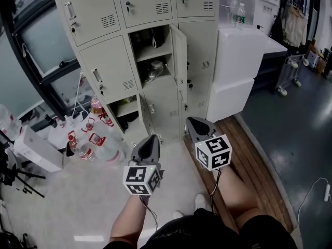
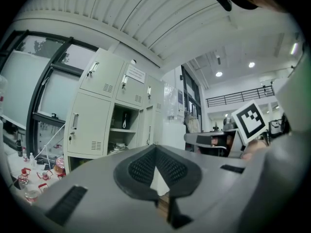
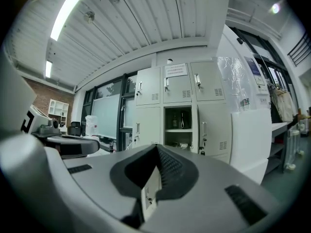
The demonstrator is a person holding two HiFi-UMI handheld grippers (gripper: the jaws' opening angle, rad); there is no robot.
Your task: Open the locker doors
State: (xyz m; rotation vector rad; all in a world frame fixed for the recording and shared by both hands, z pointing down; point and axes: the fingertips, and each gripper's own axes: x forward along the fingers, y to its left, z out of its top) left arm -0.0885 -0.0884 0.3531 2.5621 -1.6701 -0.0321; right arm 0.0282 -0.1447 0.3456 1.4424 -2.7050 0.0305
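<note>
A bank of pale grey lockers (image 1: 140,45) stands ahead, three columns wide. The middle locker (image 1: 152,56) is open, its door (image 1: 179,56) swung to the right and items on its shelves. The lower-left compartment (image 1: 124,109) also stands open. The other doors are closed, among them the middle-left door (image 1: 106,69). My left gripper (image 1: 150,140) and right gripper (image 1: 194,122) are both shut and empty, side by side a short way from the lockers' foot and pointing at them. The lockers (image 2: 104,125) fill the left of the left gripper view, and the lockers (image 3: 180,110) sit centred in the right gripper view.
Stacked white boxes (image 1: 236,66) stand right of the lockers with a water bottle (image 1: 239,14) on top. Red-capped bottles (image 1: 88,136) and a white box (image 1: 36,150) crowd the floor at left. A wooden strip (image 1: 257,162) runs along the right.
</note>
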